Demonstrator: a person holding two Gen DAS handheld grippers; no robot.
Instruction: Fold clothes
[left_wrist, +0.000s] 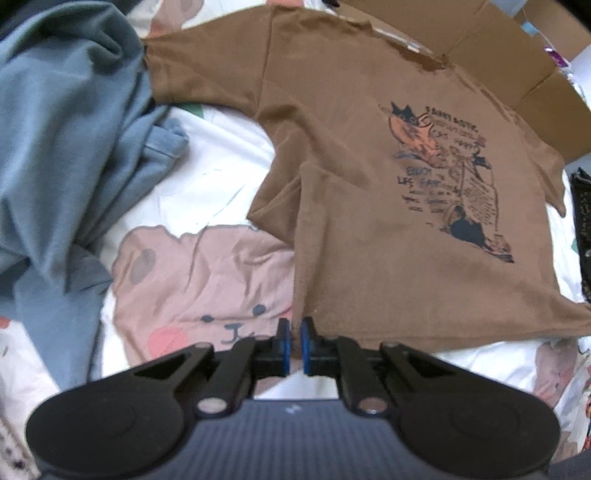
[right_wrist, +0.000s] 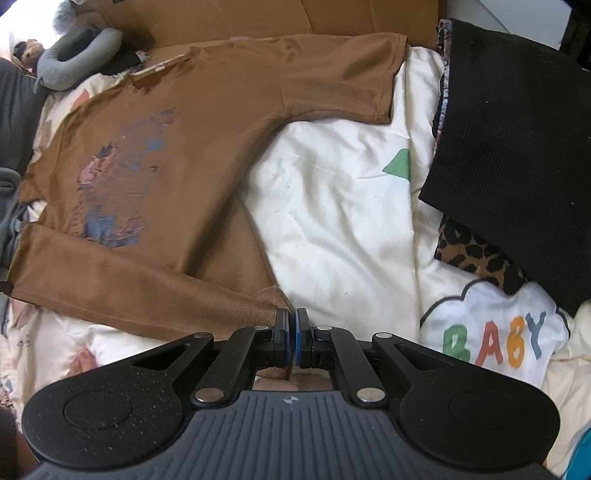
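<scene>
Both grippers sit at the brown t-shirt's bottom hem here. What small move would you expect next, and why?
Probably lift both hem corners and carry them toward the collar. The left gripper and right gripper each look shut at a bottom corner of the brown t-shirt, which lies spread flat, print up, on the bedsheet, sleeves out. Whether the left one actually pinches cloth is unclear.

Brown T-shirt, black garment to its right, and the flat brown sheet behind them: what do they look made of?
Brown T-shirt: soft matte knit, probably cotton jersey; it drapes in shallow creases, printed graphic on the chest. Black garment: thicker ribbed knit; fine parallel ridges show. Brown sheet: corrugated cardboard, judging by its stiff flat panels and straight fold lines.
</scene>
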